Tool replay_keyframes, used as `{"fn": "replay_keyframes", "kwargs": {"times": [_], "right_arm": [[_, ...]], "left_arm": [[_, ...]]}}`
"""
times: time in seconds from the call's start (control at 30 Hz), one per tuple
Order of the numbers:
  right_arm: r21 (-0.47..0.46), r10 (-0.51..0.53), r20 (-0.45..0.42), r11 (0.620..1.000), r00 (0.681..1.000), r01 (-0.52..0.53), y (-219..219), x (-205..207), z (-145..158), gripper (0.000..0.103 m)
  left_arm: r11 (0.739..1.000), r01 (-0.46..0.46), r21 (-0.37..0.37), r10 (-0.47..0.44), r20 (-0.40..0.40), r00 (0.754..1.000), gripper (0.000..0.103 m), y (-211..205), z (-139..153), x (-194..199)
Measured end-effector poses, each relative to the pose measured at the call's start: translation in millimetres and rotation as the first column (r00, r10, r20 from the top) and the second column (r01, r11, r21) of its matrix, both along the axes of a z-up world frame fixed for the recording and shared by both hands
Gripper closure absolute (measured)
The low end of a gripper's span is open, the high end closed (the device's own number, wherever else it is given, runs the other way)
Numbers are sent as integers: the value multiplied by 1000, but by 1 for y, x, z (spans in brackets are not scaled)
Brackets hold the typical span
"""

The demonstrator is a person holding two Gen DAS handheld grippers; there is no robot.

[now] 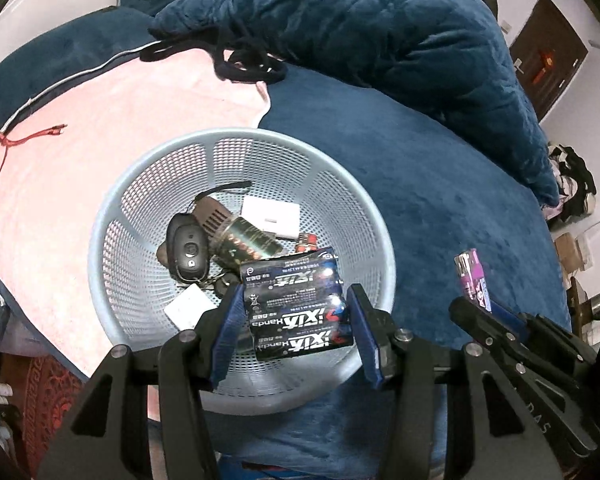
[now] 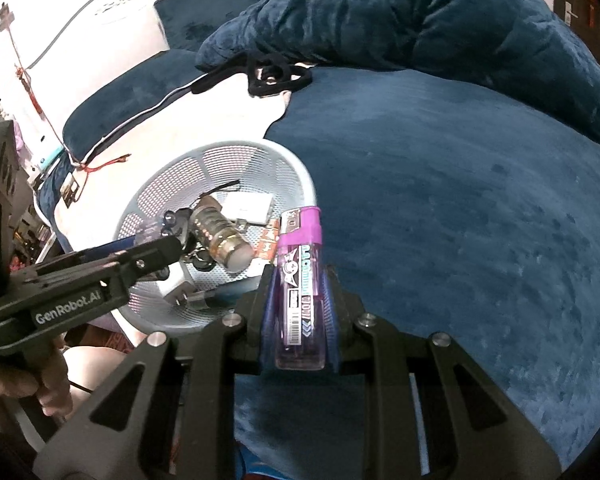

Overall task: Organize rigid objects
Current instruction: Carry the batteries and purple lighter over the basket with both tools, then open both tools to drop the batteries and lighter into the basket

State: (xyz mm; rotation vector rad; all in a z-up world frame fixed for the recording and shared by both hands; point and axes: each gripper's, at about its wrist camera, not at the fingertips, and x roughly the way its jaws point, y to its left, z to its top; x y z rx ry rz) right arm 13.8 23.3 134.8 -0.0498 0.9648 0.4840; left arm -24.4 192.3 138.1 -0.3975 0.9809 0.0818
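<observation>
A light blue mesh basket [image 1: 148,184] sits on the bed and holds a black key fob [image 1: 188,250], a clear cylinder [image 1: 244,240], a white box [image 1: 272,214] and other small items. My left gripper [image 1: 296,300] is shut on a dark blue battery pack [image 1: 296,304] and holds it over the basket's near side. My right gripper [image 2: 300,284] is shut on a purple lighter [image 2: 302,288], just right of the basket [image 2: 284,160]. The lighter also shows in the left wrist view [image 1: 472,276].
A dark blue blanket [image 1: 440,200] covers the bed, with a bunched blue duvet [image 1: 360,28] behind. A pink towel [image 1: 80,152] lies left of the basket. A black cord [image 1: 248,64] lies at the towel's far edge.
</observation>
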Motion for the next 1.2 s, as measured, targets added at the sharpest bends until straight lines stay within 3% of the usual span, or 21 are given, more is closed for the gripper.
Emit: {"fn": "replay_keyframes", "kwargs": {"times": [0.83,0.87,0.9,0.93,1.0,1.07,1.2], "right_arm": [[66,10,-57,998,998,-6,46,25,-4,79],[80,1,-59,997,998,4,46,27,-4,79],[88,-10,-70,996,997,16,44,28,-5,79],[92,-25,-86,995,996,33,42,30,-6,77],[97,-50,-105,993,993,61,36,32,-7,59],[105,-74,-106,991,992,85,31,31,-7,30],[113,-98,-102,988,990,109,24,28,-4,8]], "left_arm": [[997,-44,-67,43,-18,999,49,44,-24,7],[996,-46,-72,44,-21,999,47,45,-26,7],[996,-51,-76,49,-27,998,32,47,-27,7],[995,-65,-76,63,-34,997,23,50,-27,6],[994,-92,-60,90,-34,995,3,53,-26,3],[994,-102,-38,101,-36,994,1,55,-24,0],[996,-90,4,91,-39,995,1,53,-21,-5]]}}
